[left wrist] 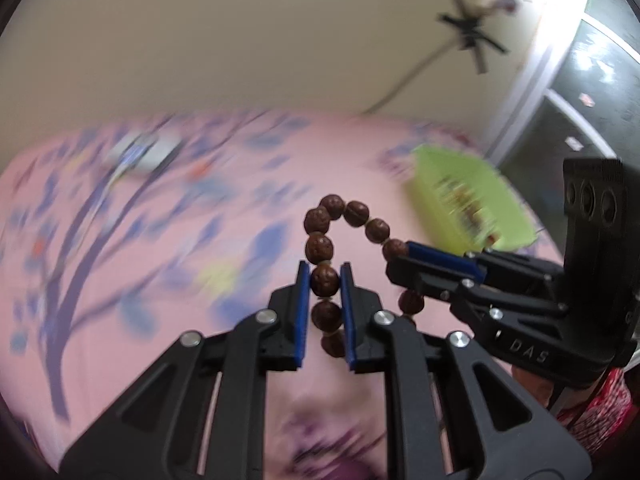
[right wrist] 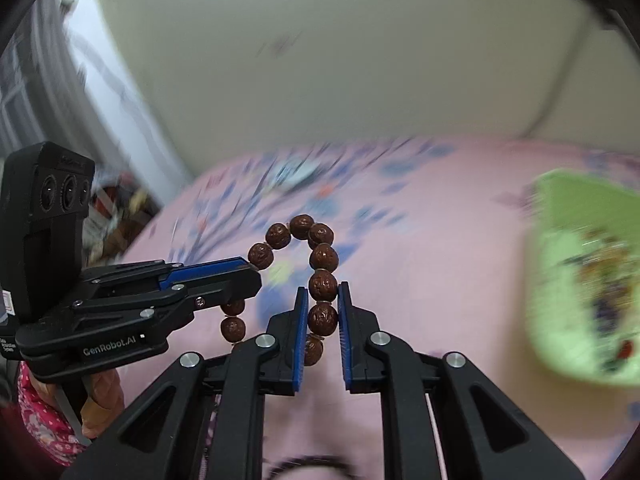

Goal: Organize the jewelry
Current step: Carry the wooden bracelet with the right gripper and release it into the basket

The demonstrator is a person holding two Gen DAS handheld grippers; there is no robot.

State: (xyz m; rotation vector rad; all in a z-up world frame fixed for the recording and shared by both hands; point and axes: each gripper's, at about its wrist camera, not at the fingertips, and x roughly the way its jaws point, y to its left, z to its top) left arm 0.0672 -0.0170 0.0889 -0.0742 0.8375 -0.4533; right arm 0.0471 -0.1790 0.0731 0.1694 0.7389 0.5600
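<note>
Above the pink flowered bedspread (left wrist: 120, 280), a bracelet of brown carved beads (left wrist: 320, 248) hangs in the air, held by both grippers at once. Left gripper (left wrist: 325, 280): blue pads pressed on one bead on each side, so clenched on the bracelet. Right gripper (right wrist: 323, 312): jaws closed on a bead of the same strand, pads touching it on both sides. In the left wrist view the right gripper enters from the right edge, its tips at the far side of the loop; in the right wrist view the left gripper comes in from the left edge likewise. The loop arches up between the two grips, and a few beads hang below each.

Green tray (left wrist: 472, 200) lies on the bedspread to the right, beyond the grippers, well apart from the bracelet (contents blurred, cannot identify). Red patterned sleeve (right wrist: 44, 424) visible under the left gripper. Background strongly blurred in both views.
</note>
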